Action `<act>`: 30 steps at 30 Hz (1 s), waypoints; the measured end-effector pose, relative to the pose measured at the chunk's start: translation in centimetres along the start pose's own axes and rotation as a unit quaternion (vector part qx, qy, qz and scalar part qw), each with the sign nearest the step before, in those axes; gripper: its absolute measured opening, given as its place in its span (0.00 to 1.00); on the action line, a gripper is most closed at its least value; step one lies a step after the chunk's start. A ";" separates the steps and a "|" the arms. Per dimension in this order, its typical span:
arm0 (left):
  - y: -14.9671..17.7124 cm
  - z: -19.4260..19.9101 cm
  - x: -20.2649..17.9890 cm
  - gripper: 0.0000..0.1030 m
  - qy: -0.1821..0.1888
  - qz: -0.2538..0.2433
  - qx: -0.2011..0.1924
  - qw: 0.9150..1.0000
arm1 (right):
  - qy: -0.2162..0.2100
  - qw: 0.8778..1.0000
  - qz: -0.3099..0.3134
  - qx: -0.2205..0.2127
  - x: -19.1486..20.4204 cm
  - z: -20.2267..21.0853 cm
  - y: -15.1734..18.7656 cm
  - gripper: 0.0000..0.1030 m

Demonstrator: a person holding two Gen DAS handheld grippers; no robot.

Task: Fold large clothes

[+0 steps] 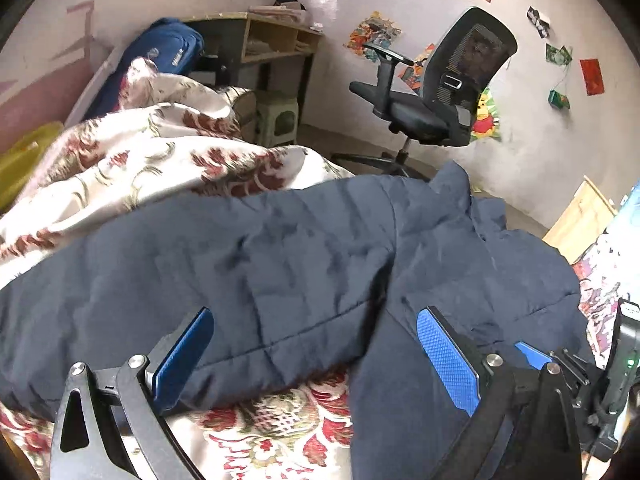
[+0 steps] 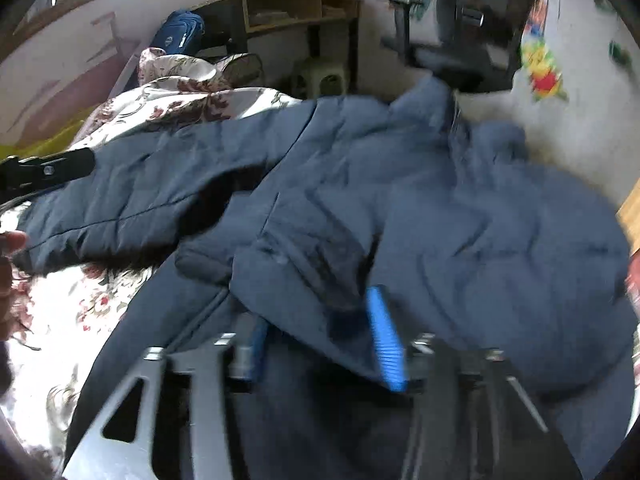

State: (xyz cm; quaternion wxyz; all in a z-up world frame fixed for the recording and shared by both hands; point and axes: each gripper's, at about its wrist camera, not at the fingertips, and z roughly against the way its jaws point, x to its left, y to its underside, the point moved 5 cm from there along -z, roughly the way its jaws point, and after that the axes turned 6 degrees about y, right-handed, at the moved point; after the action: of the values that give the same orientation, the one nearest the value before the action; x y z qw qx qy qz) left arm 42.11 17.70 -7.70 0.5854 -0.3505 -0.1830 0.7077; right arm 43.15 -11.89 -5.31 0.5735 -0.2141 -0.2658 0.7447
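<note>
A large navy padded jacket [image 1: 304,256] lies spread on a bed with a red floral cover [image 1: 280,424]. Its sleeve [image 1: 132,320] reaches to the left. My left gripper [image 1: 316,320] is open just above the jacket, one finger over the sleeve and one over the body. In the blurred right wrist view the jacket [image 2: 440,208] fills the middle. My right gripper [image 2: 316,320] is open, with a folded flap of the jacket [image 2: 304,276] lying between its blue fingers. The right gripper's body also shows at the right edge of the left wrist view [image 1: 616,368].
A rumpled floral quilt [image 1: 140,160] is heaped at the bed's far left. A black office chair [image 1: 440,92], a wooden desk [image 1: 276,40], a blue bag [image 1: 160,56] and a green stool [image 1: 278,118] stand beyond the bed. A yellow object [image 1: 20,160] sits far left.
</note>
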 end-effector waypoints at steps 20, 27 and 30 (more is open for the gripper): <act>4.0 -11.2 -11.8 0.99 0.020 -0.111 0.090 0.990 | 0.032 0.922 -0.385 0.005 -33.3 -1.3 -0.5 0.69; 5.3 -12.1 -10.7 1.00 0.034 -0.085 0.100 0.991 | 0.072 0.925 -0.374 0.003 -33.7 -4.6 -2.8 0.10; 5.4 -11.9 -10.8 1.00 0.027 -0.088 0.094 0.991 | 0.145 0.957 -0.245 -0.054 -30.9 -1.7 -7.0 0.08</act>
State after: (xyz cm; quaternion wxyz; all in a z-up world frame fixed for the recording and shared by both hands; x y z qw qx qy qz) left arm 47.51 4.21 -16.42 0.6808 -0.2953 -0.1295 0.6577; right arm 57.10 -40.10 -1.74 0.7580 -0.2789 -0.2642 0.5270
